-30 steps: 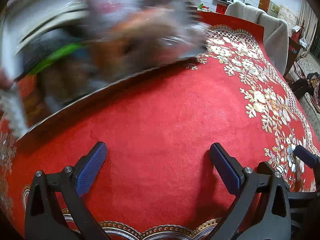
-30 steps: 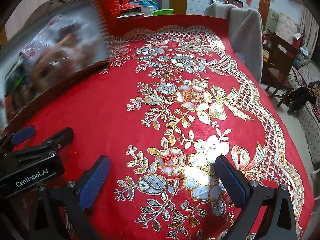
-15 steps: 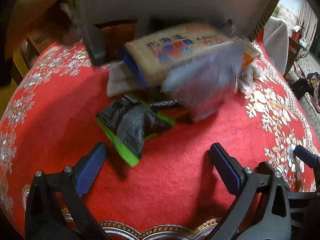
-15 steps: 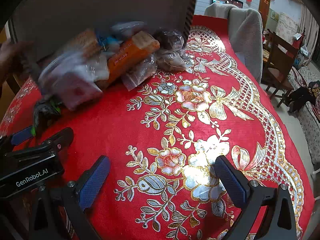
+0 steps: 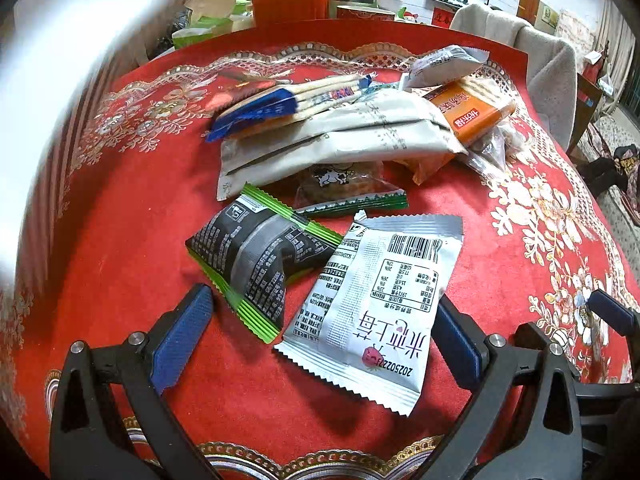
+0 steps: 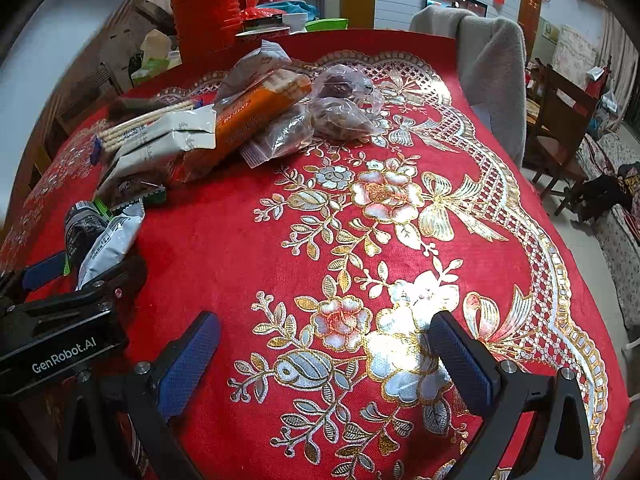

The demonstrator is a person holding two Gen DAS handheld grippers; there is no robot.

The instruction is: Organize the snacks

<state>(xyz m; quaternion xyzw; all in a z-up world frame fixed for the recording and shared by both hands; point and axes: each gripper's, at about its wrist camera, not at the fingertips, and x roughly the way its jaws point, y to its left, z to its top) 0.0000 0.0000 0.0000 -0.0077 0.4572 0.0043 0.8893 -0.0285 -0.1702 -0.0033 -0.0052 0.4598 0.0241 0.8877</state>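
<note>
Jaws of the left gripper (image 5: 320,322) stand apart and empty, straddling the silver snack packet (image 5: 372,308) lying lengthwise on the red worktop (image 5: 120,220), while the equally open right gripper (image 6: 320,356) sits farther off.

Worktop cloth (image 6: 224,248): red velvety matt pile, shiny gold and silver embroidery. Silver packet (image 5: 376,304): glossy foil, crimped edges. Black-green packet (image 5: 256,256): glossy plastic film. Gripper pads (image 6: 188,364): blue textured rubber, matt black plastic frame
</note>
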